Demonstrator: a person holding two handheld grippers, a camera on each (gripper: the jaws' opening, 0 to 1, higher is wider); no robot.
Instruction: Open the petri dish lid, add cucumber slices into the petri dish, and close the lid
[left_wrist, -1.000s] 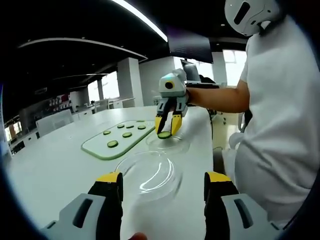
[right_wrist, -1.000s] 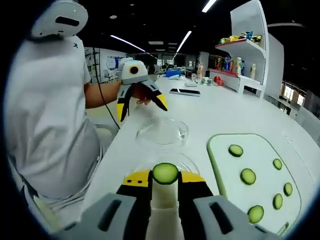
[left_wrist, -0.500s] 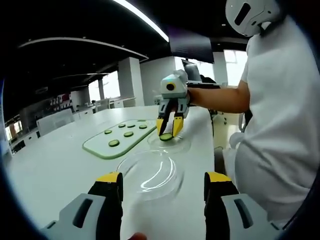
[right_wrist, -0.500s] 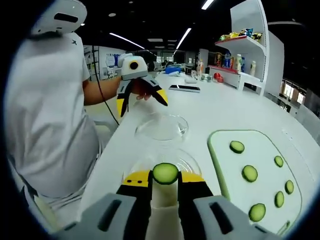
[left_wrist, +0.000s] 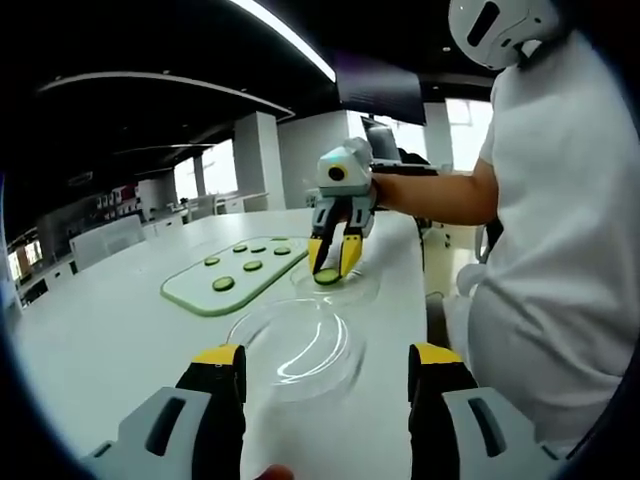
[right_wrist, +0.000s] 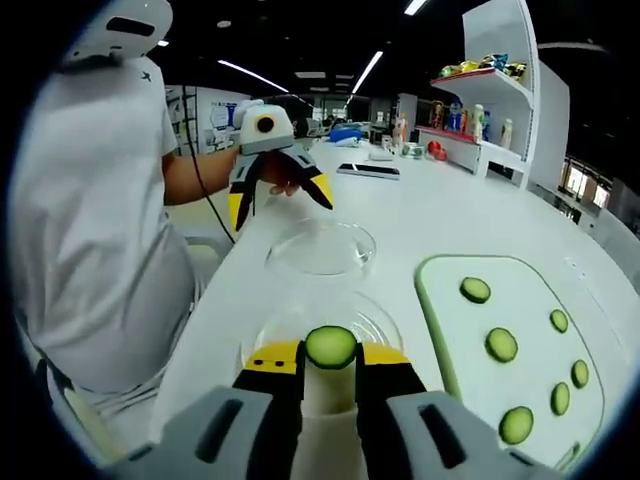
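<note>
Pinching one cucumber slice (right_wrist: 331, 346) between its closed jaws, the right gripper (right_wrist: 331, 362) hangs just above the open dish (right_wrist: 320, 322), which stands on the white table (right_wrist: 450, 220) right beside the board (right_wrist: 450, 320). In the left gripper view the same right gripper (left_wrist: 331, 262) points down over the dish (left_wrist: 335, 285), with the slice (left_wrist: 327, 276) low between its yellow tips. I cannot tell whether the slice already touches the bottom of the dish. The dish itself looks clear, and I see nothing else inside it.

The lid (right_wrist: 320, 248) lies on the table on the far side of the dish from the right gripper, separate from the dish, with a small gap between them. In the left gripper view the lid (left_wrist: 295, 345) is close in front of the left gripper (left_wrist: 325, 385), whose jaws stand wide apart and hold nothing. The lid is also empty. In the right gripper view the left gripper (right_wrist: 277, 195) hovers above the table just behind the lid, with its jaws spread.

The board (left_wrist: 235, 275) is pale green with a darker edge. More slices are spread on it, each one apart from the others; five of them are seen in the right gripper view.

A person (left_wrist: 560, 250) in white clothes stands at the edge of the table, near the dish and the lid.
</note>
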